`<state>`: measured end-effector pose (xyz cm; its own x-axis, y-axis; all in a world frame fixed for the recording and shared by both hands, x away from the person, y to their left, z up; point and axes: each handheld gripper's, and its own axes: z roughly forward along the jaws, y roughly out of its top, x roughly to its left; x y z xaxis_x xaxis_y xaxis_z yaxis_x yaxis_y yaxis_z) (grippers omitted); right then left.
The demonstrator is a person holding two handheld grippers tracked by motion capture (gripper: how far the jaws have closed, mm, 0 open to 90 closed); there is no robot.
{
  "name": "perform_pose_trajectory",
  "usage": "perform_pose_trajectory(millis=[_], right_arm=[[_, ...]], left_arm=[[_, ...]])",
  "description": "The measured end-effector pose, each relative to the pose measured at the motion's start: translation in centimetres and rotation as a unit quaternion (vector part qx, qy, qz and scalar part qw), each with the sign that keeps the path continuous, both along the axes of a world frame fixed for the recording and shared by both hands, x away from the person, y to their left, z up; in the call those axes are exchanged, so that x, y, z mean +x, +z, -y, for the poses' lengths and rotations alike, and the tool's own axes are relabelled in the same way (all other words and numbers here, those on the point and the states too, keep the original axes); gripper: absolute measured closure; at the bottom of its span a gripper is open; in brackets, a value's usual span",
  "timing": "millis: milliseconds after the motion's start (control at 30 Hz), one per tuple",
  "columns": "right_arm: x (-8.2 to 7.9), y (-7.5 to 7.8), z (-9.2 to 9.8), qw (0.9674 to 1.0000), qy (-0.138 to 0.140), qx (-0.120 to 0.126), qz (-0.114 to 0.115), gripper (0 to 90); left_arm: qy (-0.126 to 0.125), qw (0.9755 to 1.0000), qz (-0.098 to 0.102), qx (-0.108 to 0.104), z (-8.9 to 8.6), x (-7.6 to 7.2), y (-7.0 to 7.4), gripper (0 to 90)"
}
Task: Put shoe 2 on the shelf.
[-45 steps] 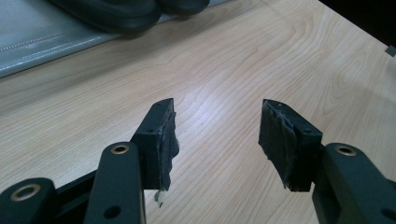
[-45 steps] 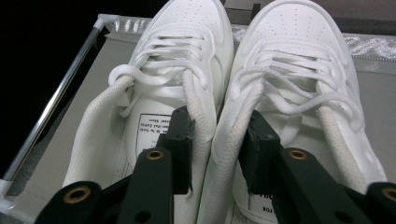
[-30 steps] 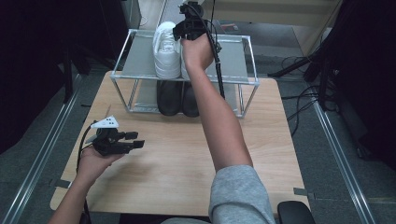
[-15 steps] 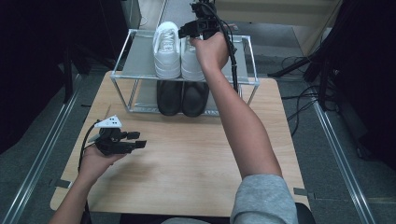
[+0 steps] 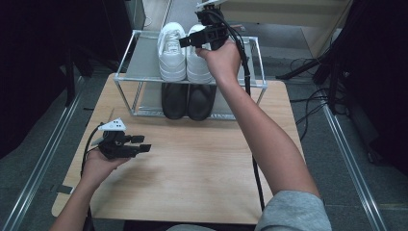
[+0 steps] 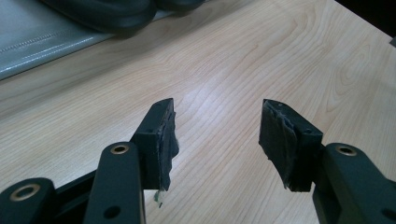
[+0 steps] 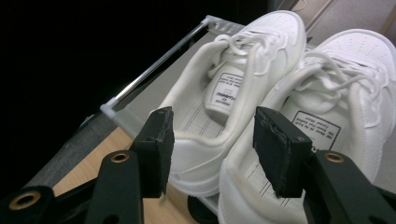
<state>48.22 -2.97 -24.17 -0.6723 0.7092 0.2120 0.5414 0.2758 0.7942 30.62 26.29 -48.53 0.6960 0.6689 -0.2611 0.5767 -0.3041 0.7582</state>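
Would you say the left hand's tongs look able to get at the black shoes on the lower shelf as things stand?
Probably yes: the left tongs are open over bare table, and nothing lies between them and the black shoes on the rack's open-fronted lower shelf.

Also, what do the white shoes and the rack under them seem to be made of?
White shoes: probably smooth leather or synthetic leather, matte, with stitched panels, perforated toes and woven fabric laces. Which of the two, the look leaves open.
Rack: thin silvery bars, apparently bright metal, framing a flat grey shelf panel with a dull finish; the panel's material is unclear.
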Motion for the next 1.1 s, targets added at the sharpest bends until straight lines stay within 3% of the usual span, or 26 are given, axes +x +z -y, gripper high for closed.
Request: perform_pose_trajectory(millis=[133,500,1100], right_arm=[[-1.4,0.4,0.2,0.9997,0.018,0.000,0.018,48.9],[-4.1,-0.5,1.3,0.9983,0.054,0.005,0.021,47.2],[-6.5,-6.1,3.7,0.9951,0.095,0.001,0.029,44.0]], left_arm=[[-0.005,0.9999,-0.012,0.004,0.2,0.2,-0.2,44.7],[-0.004,1.0000,-0.009,0.001,0.2,0.2,-0.1,44.4],[-0.006,1.0000,-0.003,-0.001,0.3,0.1,0.0,44.4]])
